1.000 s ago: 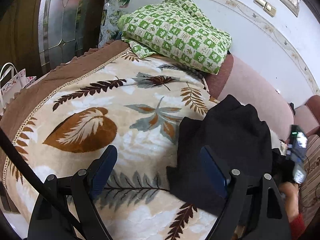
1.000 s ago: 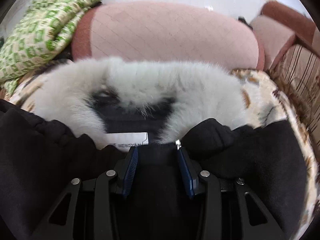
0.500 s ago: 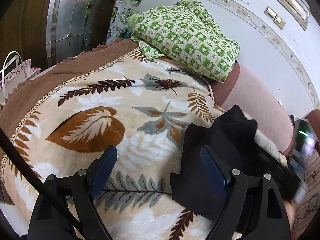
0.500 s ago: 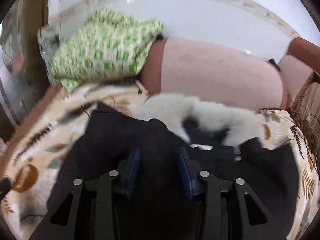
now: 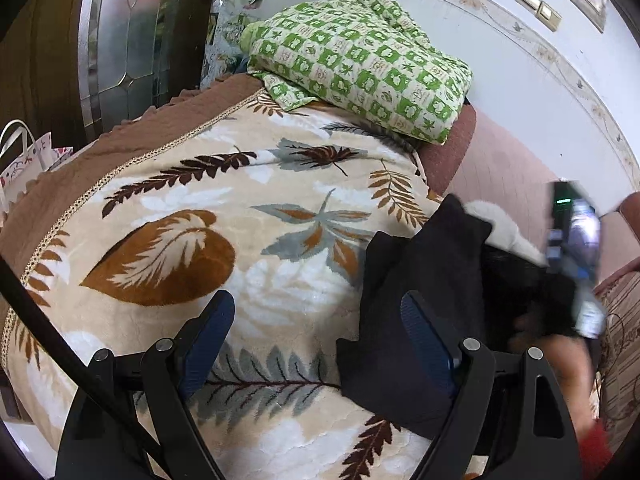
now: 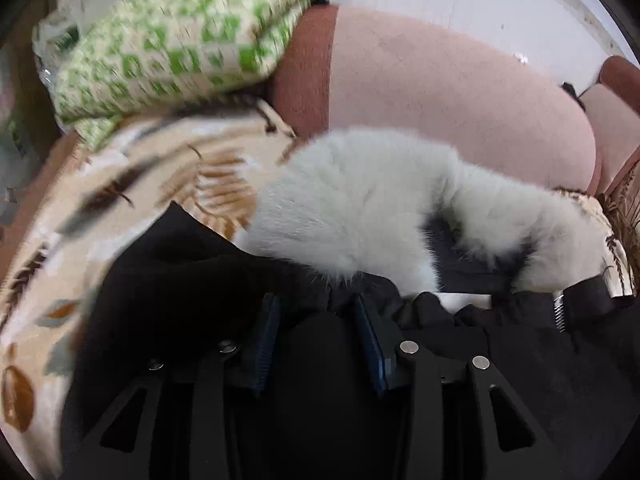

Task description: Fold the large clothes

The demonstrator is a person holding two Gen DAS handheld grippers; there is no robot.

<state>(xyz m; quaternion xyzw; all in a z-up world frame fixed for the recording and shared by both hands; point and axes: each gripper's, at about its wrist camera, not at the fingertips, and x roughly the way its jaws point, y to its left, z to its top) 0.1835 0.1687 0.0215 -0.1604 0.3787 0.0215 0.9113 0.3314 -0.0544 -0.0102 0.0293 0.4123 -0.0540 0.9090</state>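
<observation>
Now the right claw (image 6: 314, 340) is clenched on a bunch of the black coat (image 6: 320, 412), blue pads narrow with dark fabric filling the gap between them. A second ago the white fur collar (image 6: 360, 204) lay square ahead of this claw with the label centred; half a second ago the view had swung left and high; now the collar sits ahead and to the right, the label half buried under a black ridge. Judgement: the gripped panel is being carried across the coat's body, a fold under way, not yet laid flat.

Left claw (image 5: 316, 344) hangs released, jaws wide, nothing between them; its right pad overlaps the coat's left edge (image 5: 416, 312), and contact cannot be told. Over the same second it barely shifted. Beneath and ahead of it lies the leaf-print blanket (image 5: 224, 216); far ahead, the green checked bundle (image 5: 360, 56). Coat lies on the blanket, against the pink sofa back (image 6: 448, 112).
</observation>
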